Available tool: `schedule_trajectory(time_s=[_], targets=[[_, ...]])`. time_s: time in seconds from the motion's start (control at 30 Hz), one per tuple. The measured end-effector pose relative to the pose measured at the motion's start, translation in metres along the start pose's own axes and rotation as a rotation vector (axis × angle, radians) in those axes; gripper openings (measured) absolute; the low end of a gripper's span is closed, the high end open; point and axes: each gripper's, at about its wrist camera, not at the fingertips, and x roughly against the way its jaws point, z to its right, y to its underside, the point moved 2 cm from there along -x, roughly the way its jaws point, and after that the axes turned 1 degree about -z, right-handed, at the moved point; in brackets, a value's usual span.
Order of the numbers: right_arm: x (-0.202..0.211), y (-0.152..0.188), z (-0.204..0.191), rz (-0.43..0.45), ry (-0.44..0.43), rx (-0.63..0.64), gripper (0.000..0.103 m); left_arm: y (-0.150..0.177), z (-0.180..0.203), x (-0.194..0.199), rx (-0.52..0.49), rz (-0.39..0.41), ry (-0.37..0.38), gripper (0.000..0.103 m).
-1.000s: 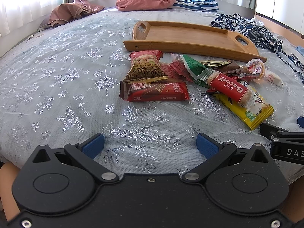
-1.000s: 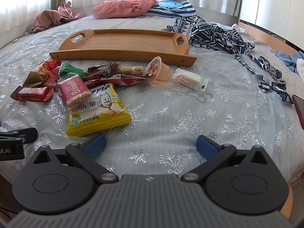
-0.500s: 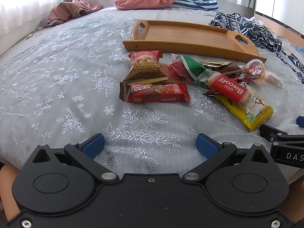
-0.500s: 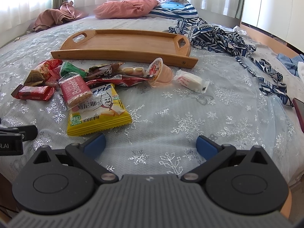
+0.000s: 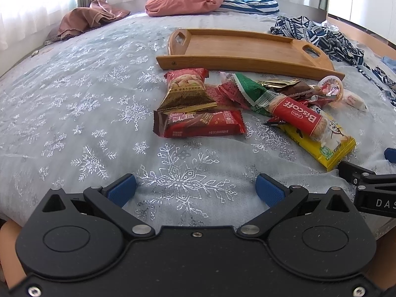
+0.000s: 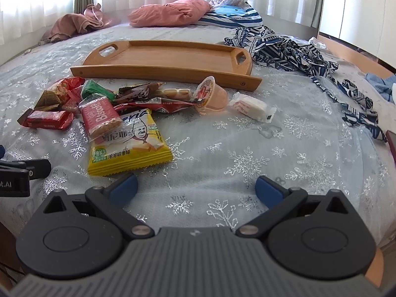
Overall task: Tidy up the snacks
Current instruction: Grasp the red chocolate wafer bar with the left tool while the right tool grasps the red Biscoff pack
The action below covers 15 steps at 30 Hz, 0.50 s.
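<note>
A heap of snacks lies on the bed in front of an empty wooden tray (image 5: pixel 247 49) (image 6: pixel 170 57). It holds a red wafer pack (image 5: pixel 200 123) (image 6: pixel 45 120), a gold-and-red nut bag (image 5: pixel 186 90), a red Biscoff pack (image 5: pixel 297 118) (image 6: pixel 100 116), a yellow cracker bag (image 5: pixel 326 143) (image 6: pixel 131 146), a jelly cup (image 6: pixel 211 95) and a white candy (image 6: pixel 251 106). My left gripper (image 5: pixel 195 189) is open and empty, short of the wafer pack. My right gripper (image 6: pixel 195 188) is open and empty, just right of the yellow bag.
The bed has a pale snowflake cover (image 5: pixel 74 113). A blue patterned garment (image 6: pixel 297 54) lies right of the tray. A pink pillow (image 5: pixel 185 0), a striped pillow and a brown cloth (image 5: pixel 91 19) lie at the far side. A dark object (image 6: pixel 392 143) sits at the right edge.
Both grippers have crept slightly forward toward the snacks. The snacks and the tray have not moved, and both grippers stay open.
</note>
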Motion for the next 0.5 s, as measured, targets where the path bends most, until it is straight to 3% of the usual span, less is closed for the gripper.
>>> schedule_trajectory(time_s=[0.17, 0.43, 0.5], targets=[[0.004, -0.003, 0.004, 0.006, -0.034, -0.017, 0.103, -0.005, -0.006, 0.008, 0.016, 0.040, 0.047, 0.103], [0.021, -0.011, 0.000, 0.096, -0.151, -0.021, 0.103, -0.026, -0.013, 0.028, 0.049, 0.217, 0.084, 0.103], [0.023, -0.016, -0.006, 0.123, -0.174, -0.008, 0.103, -0.032, -0.016, 0.024, 0.060, 0.227, 0.097, 0.103]])
